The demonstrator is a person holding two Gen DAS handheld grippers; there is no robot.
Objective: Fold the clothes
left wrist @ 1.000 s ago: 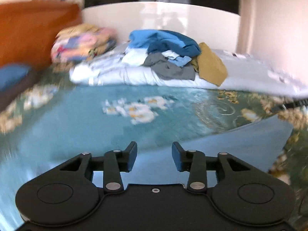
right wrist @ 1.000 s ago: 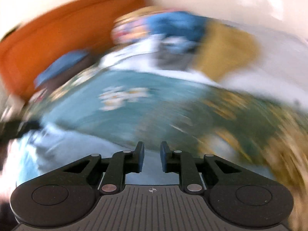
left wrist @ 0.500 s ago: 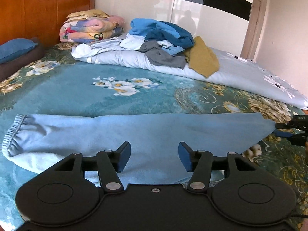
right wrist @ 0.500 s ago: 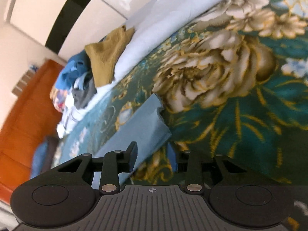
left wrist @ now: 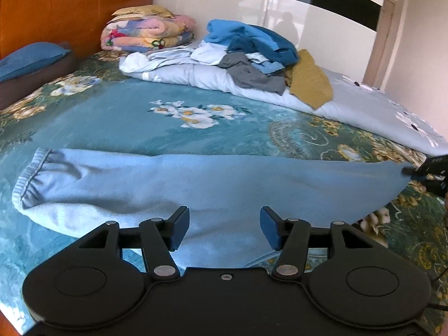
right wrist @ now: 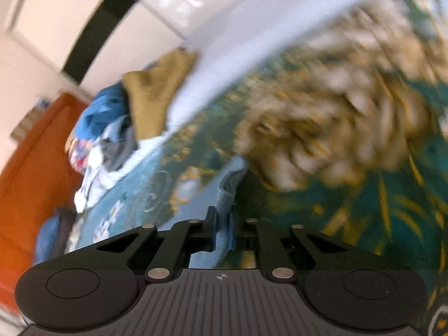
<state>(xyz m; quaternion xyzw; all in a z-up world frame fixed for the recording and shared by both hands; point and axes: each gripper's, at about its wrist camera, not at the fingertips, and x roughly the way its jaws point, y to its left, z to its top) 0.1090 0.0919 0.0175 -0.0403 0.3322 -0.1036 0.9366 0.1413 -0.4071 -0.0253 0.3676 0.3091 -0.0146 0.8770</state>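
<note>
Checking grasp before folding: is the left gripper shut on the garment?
No, the left gripper is open above the light blue garment.

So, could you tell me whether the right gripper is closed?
Shut: the right gripper pinches the light blue fleece garment's corner.

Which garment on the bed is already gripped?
The light blue garment spread flat in front; right gripper pinches its edge. The others sit piled, untouched.

The light blue garment (left wrist: 212, 184) is soft, matt fleece-like cloth with a ribbed, gathered cuff. The bedspread (left wrist: 117, 123) is plush, slightly sheened fabric with a floral print. The headboard (left wrist: 70, 11) is polished orange-brown wood. The wardrobe panel (left wrist: 322, 25) is glossy and reflective. The left gripper (left wrist: 222, 228) is matt black plastic with metal pivot pins.
</note>
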